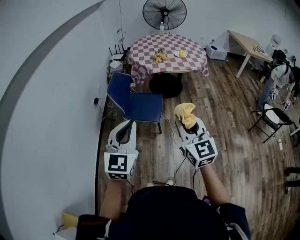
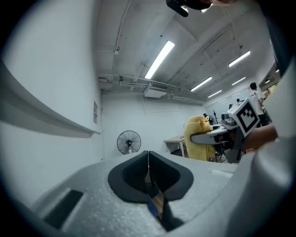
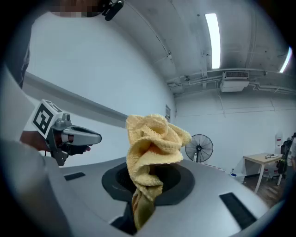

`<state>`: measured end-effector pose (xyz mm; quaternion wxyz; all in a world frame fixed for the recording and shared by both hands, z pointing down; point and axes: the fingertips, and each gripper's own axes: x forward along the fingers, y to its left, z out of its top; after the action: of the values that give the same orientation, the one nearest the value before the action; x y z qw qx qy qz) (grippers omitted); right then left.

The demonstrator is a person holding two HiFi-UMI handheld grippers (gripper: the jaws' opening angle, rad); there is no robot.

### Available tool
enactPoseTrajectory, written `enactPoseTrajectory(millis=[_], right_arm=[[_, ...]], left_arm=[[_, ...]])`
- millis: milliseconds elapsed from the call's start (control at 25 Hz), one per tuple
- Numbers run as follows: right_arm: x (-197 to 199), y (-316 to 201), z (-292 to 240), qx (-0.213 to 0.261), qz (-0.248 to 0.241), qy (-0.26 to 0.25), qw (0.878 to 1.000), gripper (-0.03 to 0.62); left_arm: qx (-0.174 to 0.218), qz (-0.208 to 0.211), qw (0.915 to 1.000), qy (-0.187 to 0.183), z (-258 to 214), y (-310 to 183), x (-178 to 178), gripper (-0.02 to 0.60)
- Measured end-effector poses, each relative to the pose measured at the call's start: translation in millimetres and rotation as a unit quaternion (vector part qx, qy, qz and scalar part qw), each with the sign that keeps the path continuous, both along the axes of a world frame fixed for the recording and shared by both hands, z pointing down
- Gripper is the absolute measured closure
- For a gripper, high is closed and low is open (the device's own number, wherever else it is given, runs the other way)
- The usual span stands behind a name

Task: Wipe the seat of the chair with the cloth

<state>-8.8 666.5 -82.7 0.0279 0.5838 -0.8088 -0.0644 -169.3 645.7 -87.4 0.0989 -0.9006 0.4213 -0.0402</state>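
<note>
Left gripper (image 1: pixel 125 123): I hold it level, lower left of centre in the head view. Its jaws are pressed together with nothing between them.
Right gripper (image 1: pixel 186 125): I hold it level too, just right of centre. Its jaws are clamped on the cloth.
Cloth (image 1: pixel 185 114): yellow and bunched into a ruffled wad that stands out of my right jaws. In the right gripper view a darker tail of it hangs down between them.
Chair (image 1: pixel 143 107): blue seat and back on dark legs, just above my left gripper in the head view and close to the white wall (image 1: pixel 51 93).
Cloth and seat: apart. The wad sits to the right of the seat, over the floor, and does not touch it.
The two grippers: side by side and apart, each showing at the edge of the other's view.
Round table (image 1: pixel 187 56): under a red-and-white checked cover, above the chair at upper centre, with a few small things on top.
Fan (image 1: pixel 164 12): at the top edge, behind the table.
Floor (image 1: pixel 225 140): dark wood planks.
Right edge: a person (image 1: pixel 280 77) stands near a black folding chair (image 1: pixel 274 117), with a pale wooden desk (image 1: pixel 246 42) further up.
</note>
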Motion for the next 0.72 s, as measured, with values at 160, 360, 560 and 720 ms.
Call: enactPoseTrajectory(millis=[160,360,560,720], right_arm=[[10,0,0,0.001,0.001,-0.008,1.0,0.545],[15,1,-2,0.001,-0.003,-0.017,1.0,0.545],[24,0,1,-0.002,-0.009,-0.015,1.0,0.545],[36,2,6,-0.003,-0.013,-0.014,1.0,0.545]], left_arm=[[-0.001,0.0,1.0,0.0,1,0,9,0.563],[-0.003,-0.001,1.0,-0.003,1,1,14,0.563],[-0.009,-0.012,0.9998,-0.014,9,1,21,0.563],[-0.011,-0.018,0.9996,-0.019,14,2,34,0.563]])
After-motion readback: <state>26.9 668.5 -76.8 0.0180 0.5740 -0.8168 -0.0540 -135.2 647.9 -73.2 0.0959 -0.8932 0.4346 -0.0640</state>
